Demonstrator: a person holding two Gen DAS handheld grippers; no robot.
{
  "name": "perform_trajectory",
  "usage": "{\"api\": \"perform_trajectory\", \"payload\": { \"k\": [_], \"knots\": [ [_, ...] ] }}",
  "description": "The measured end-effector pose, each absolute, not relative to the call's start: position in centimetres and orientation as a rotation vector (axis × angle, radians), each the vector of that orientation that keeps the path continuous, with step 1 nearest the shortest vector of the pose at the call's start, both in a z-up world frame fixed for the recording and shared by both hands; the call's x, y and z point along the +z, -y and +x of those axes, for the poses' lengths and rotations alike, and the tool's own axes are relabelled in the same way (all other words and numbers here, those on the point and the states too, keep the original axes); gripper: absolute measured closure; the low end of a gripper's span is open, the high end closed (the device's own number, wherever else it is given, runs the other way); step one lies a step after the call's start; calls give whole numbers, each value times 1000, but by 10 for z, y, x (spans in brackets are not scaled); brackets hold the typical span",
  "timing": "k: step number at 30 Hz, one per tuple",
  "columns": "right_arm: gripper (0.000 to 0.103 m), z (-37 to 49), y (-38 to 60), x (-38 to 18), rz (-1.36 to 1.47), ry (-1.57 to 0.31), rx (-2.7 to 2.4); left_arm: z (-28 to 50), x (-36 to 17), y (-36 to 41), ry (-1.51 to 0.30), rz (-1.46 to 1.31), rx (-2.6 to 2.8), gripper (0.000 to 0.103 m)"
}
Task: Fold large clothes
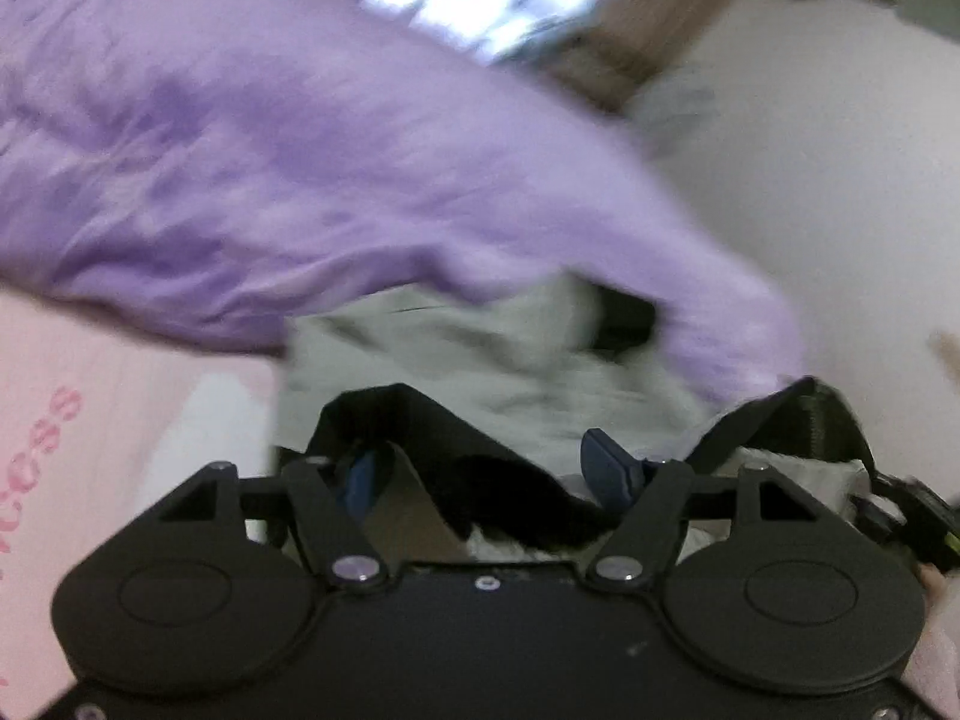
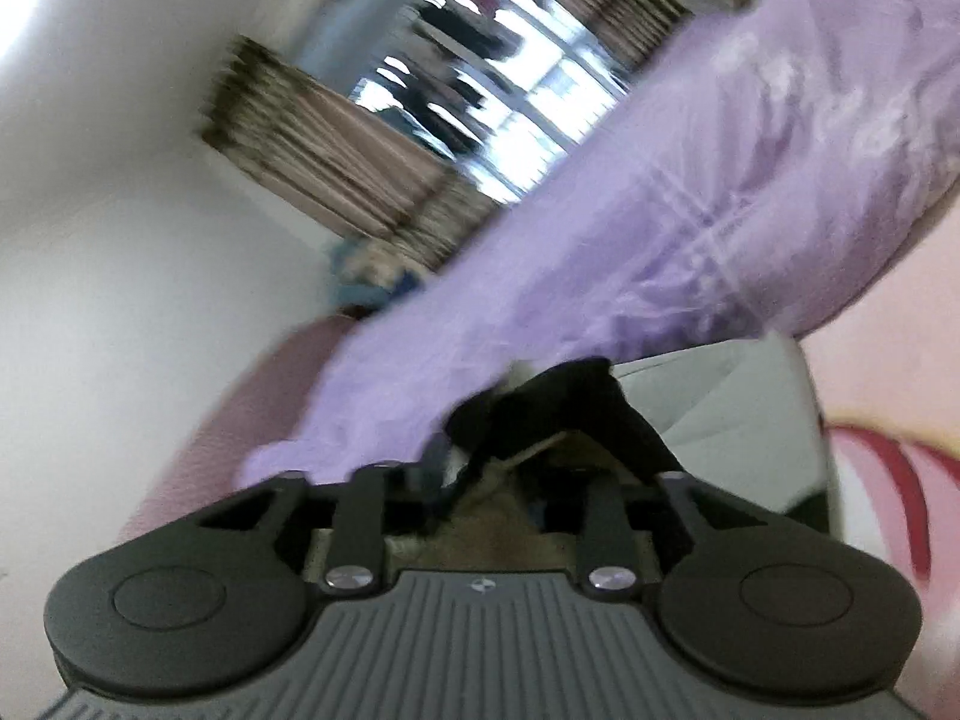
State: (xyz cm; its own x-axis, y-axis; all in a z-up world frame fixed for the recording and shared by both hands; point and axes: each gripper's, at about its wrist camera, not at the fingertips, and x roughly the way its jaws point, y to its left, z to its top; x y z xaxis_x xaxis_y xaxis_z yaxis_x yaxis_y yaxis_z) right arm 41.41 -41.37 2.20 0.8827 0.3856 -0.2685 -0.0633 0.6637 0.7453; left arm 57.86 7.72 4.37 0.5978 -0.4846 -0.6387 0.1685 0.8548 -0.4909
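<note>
A large lilac garment (image 1: 288,180) hangs stretched in the air across the left wrist view, blurred by motion. It also shows in the right wrist view (image 2: 690,222), running from the upper right down to the lower left. My left gripper (image 1: 486,462) shows only its black linkage; the fingertips are hidden among dark and grey cloth. My right gripper (image 2: 486,468) is likewise hidden at the tips behind black cloth (image 2: 558,408), with the lilac hem lying against its left side. Which cloth either one holds cannot be told.
A pale grey garment (image 1: 468,360) lies in front of the left gripper. A pink sheet with printed letters (image 1: 54,420) is at the left. A window with brown curtains (image 2: 372,144) and white walls (image 2: 120,276) are behind.
</note>
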Motion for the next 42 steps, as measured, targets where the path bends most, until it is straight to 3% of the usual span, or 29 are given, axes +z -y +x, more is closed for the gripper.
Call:
{"api": "perform_trajectory", "payload": {
  "k": [1, 3, 5, 10, 14, 18, 25, 30, 33, 38, 39, 40, 41, 42],
  "knots": [
    [50, 430, 416, 13, 855, -472, 209, 591, 40, -74, -892, -393, -344, 33],
    [50, 446, 417, -5, 906, -532, 101, 599, 37, -70, -878, -352, -338, 32],
    [44, 437, 411, -17, 842, -475, 131, 587, 39, -73, -794, -303, -397, 27],
    [41, 388, 406, -39, 795, -482, 174, 549, 13, -86, -809, -278, -426, 26],
    [27, 317, 418, -53, 830, -519, 186, 484, -27, -113, -857, -326, -362, 26],
    [27, 263, 423, -82, 857, -595, 100, 436, -67, -140, -904, -590, -373, 26],
    [30, 258, 428, -117, 1006, -572, 80, 421, -101, -137, -899, -867, -323, 26],
    [29, 275, 414, -117, 998, -527, 70, 434, -99, -127, -828, -886, -291, 22],
    [23, 284, 407, -116, 968, -502, 49, 444, -100, -127, -804, -925, -282, 19],
    [20, 297, 395, -113, 953, -470, 5, 463, -100, -120, -799, -942, -256, 23],
    [23, 299, 393, -113, 953, -470, -2, 466, -97, -118, -810, -931, -241, 25],
    [35, 299, 393, -113, 960, -471, -10, 468, -94, -115, -823, -912, -224, 26],
    [60, 300, 394, -113, 974, -474, -21, 468, -90, -113, -831, -878, -197, 47],
    [77, 301, 396, -113, 990, -470, -33, 470, -86, -109, -835, -829, -178, 73]
  ]
}}
